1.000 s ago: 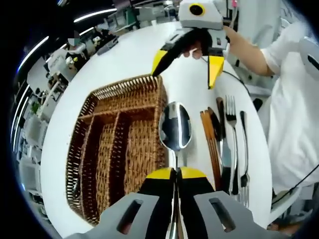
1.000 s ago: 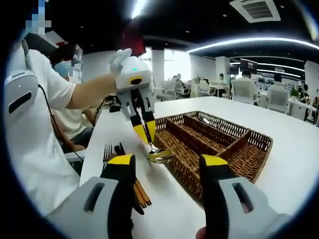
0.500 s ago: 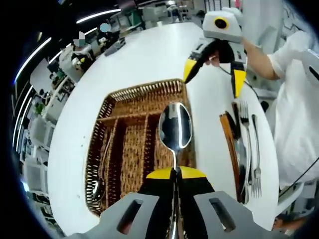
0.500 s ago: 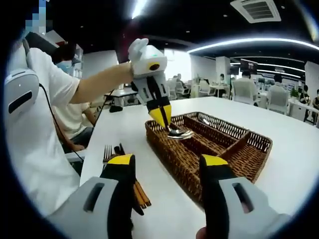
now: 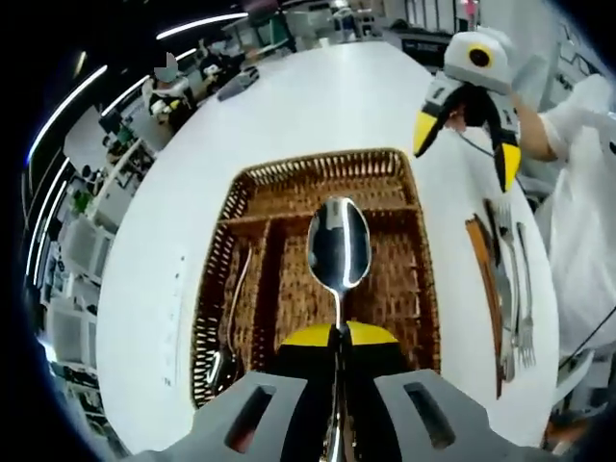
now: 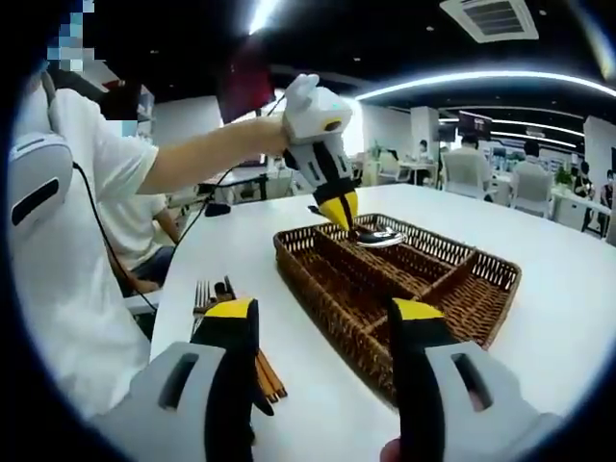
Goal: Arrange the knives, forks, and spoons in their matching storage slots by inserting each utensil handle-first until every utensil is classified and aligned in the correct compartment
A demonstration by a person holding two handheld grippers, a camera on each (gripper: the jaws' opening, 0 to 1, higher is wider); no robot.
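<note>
Wicker tray [image 5: 399, 318] sits under my left gripper [image 5: 337, 334], which is clamped on a spoon [image 5: 338, 252] over the middle slots, right gripper [image 6: 322, 310] wide open and empty, so next I guess it goes beside the spoon already in the far-left slot [image 5: 231, 318].

Left gripper [image 5: 337, 332]: jaws closed together, yellow tips meeting on a thin stem; seen in the right gripper view [image 6: 339, 214] pointing steeply downward, carried on an outstretched bare forearm [image 6: 207, 159] (white short sleeve above). Right gripper [image 6: 322, 318]: jaws spread wide apart, nothing between them; seen in the left gripper view [image 5: 467, 154] hanging tips-down, hand [image 5: 472, 101] gripping behind it.
</note>
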